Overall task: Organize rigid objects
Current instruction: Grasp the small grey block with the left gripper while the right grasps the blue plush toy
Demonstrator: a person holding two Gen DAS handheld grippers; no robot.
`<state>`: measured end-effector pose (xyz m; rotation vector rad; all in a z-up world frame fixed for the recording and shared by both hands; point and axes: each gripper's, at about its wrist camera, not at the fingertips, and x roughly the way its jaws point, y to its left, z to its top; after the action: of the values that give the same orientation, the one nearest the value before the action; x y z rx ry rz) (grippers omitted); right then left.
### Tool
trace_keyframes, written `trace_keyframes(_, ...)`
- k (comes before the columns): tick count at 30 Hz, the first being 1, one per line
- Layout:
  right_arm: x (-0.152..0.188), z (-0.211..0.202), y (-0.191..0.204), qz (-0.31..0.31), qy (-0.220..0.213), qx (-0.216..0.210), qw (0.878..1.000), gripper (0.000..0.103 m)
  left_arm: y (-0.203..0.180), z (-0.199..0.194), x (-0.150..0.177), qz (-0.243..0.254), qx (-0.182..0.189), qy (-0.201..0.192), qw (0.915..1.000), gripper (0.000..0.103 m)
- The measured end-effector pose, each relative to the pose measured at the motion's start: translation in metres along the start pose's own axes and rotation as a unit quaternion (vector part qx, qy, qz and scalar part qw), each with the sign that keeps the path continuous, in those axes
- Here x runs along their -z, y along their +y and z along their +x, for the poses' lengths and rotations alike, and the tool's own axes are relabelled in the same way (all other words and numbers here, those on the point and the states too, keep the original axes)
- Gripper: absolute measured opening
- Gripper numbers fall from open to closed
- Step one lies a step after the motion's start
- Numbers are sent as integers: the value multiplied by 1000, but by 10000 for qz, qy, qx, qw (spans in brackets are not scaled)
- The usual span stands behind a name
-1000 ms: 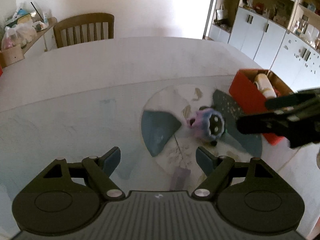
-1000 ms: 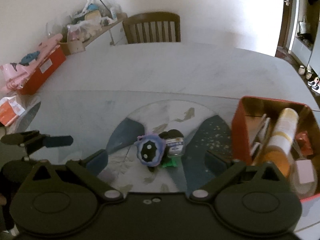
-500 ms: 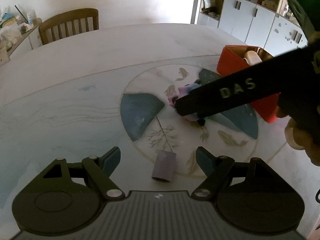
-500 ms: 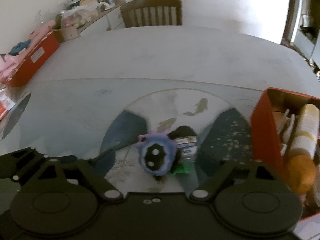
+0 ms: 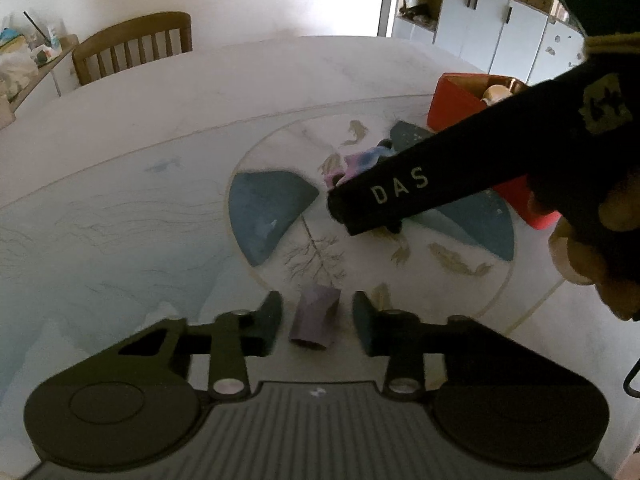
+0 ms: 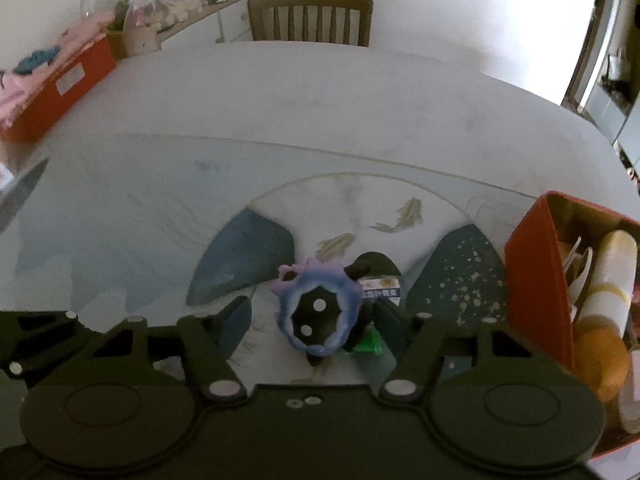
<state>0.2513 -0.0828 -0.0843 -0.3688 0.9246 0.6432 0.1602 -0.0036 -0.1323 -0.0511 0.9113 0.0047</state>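
Note:
A small purple tube (image 5: 315, 317) lies on the round table between the fingers of my left gripper (image 5: 317, 316), which is open around it with a gap on each side. A blue and pink toy figure with a black face (image 6: 318, 314) stands on the table's painted centre between the fingers of my right gripper (image 6: 316, 320), which is open around it. A black jar with a white label (image 6: 378, 280) and a green piece (image 6: 370, 340) sit right behind the toy. In the left wrist view the right gripper's black body hides most of the toy (image 5: 360, 162).
A red box (image 6: 536, 280) holding a cream bottle and an orange item stands on the table at the right; it also shows in the left wrist view (image 5: 452, 100). A wooden chair (image 6: 310, 14) is at the far edge. A cluttered side counter (image 6: 60, 76) lies at the left.
My left gripper has come down over the purple tube and its fingers have narrowed around it. My right gripper has moved forward so the toy sits between its fingers.

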Motion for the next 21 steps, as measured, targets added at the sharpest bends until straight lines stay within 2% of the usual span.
trace_keyframes(3,-1,0,-1,-13,-6,38,10000,53,-1,1,1,37,-98,-36,9999,26)
trace_keyframes(5,-1,0,-2,-17,0,12,10000,52,-1,1,2,28,-158,-54,9999,21)
trace_keyframes(21,7,-30,-16,14,-199,-338,9992,50,-1,-7,-4,-122,-47,9,9999,20)
